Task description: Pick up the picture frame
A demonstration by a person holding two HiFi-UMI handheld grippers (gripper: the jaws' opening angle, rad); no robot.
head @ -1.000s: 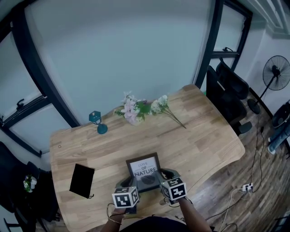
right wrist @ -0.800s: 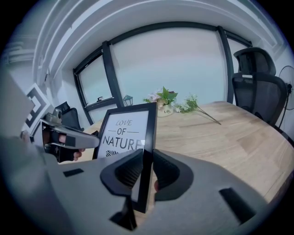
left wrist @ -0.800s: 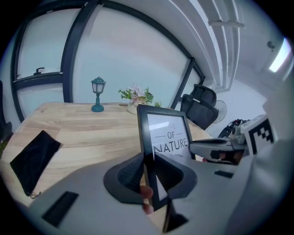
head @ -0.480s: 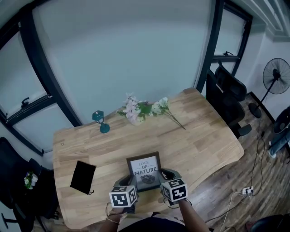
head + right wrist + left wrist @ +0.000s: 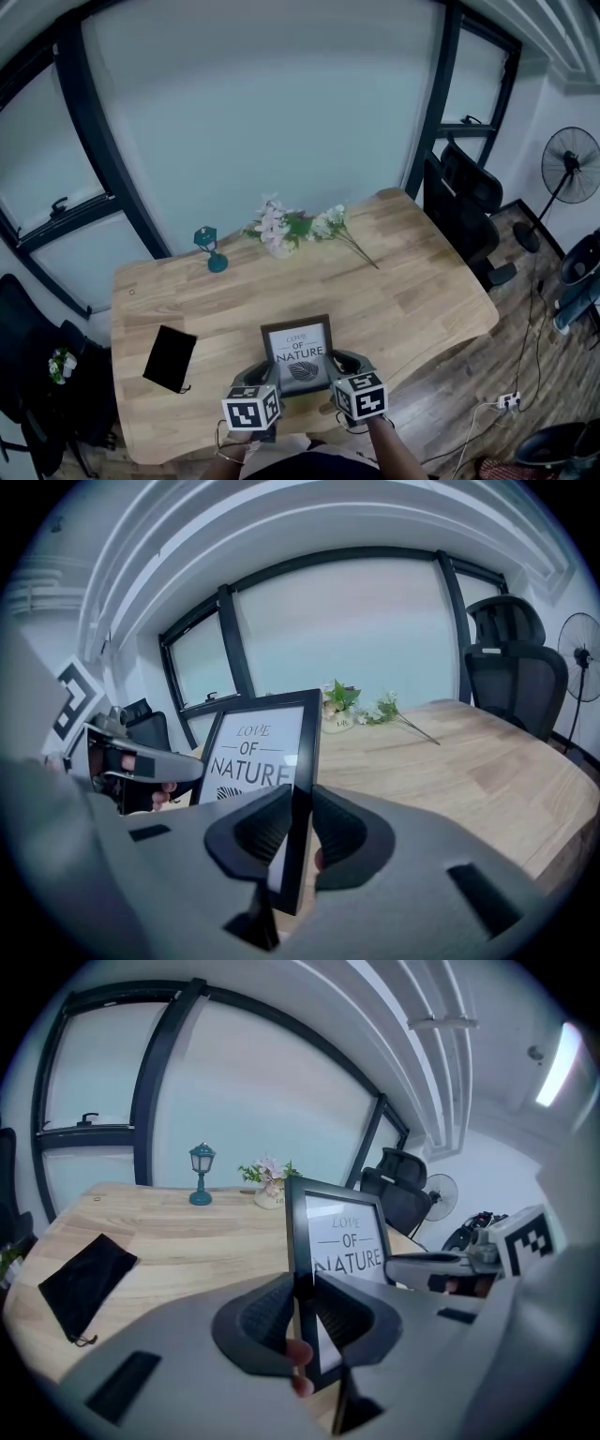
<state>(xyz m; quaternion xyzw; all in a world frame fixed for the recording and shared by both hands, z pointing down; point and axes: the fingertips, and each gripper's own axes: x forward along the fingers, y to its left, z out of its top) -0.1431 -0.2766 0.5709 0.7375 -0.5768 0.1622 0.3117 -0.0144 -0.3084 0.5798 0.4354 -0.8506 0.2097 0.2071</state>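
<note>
Broad wooden tabletop (image 5: 403, 281) first, mostly bare, with dark office chairs (image 5: 464, 192) past its far right end. Above its near edge, the picture frame (image 5: 298, 349) — black border, white print, upright and facing the person, gripped from both sides. Left claw (image 5: 300, 1309) clamped on the frame's left border, right claw (image 5: 298, 827) clamped on the right border, ribbed pads pressed flat against the black edge in each case. Probably lifted just off the wood already; bottom edge hidden behind the claws, so not certain.

For a clean lift: raise both hands together at one pace, with the same height on each side to stop the frame tipping. Avoid pulling the hands apart or pushing them together — a likely way to slip off or twist the thin border. Squeeze firmly, no harder. Stay clear of the black pouch (image 5: 170, 358) to the left, the flowers (image 5: 286, 225) and the little teal lamp (image 5: 212, 249) farther back, all well apart from the frame.

Readable on the print: "LOVE OF NATURE", set in three lines above a small leaf drawing. Small label by the flowers too tiny to read.
</note>
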